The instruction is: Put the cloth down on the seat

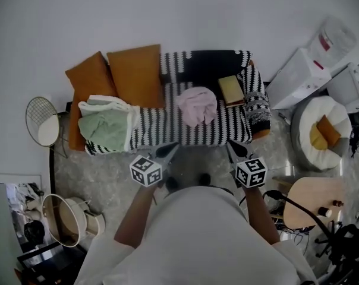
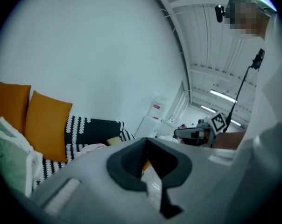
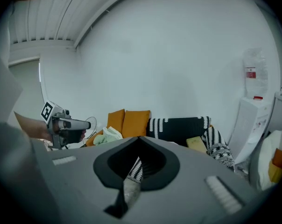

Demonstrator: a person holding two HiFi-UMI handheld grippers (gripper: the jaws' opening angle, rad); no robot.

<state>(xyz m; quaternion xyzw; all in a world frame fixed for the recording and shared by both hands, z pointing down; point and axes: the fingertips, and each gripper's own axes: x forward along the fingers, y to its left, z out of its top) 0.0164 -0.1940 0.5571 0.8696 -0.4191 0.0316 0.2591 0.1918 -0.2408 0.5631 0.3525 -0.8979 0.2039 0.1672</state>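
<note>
Pink cloth (image 1: 197, 105) lies bunched on the striped sofa seat (image 1: 161, 129). Left gripper (image 1: 167, 152) and right gripper (image 1: 234, 148) hover before the seat, apart from the cloth, fingers pressed together, empty.

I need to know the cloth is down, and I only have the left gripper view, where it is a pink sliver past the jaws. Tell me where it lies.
Observer: Head view: the pink cloth lies crumpled midway along the striped seat.
Operator: Check the right gripper for me.
Observer: Its own view shows the right gripper with jaws together and nothing between them.
Operator: Now place my left gripper.
Observer: From above, the left gripper is held over the floor just before the seat's front edge, clear of the cloth.
</note>
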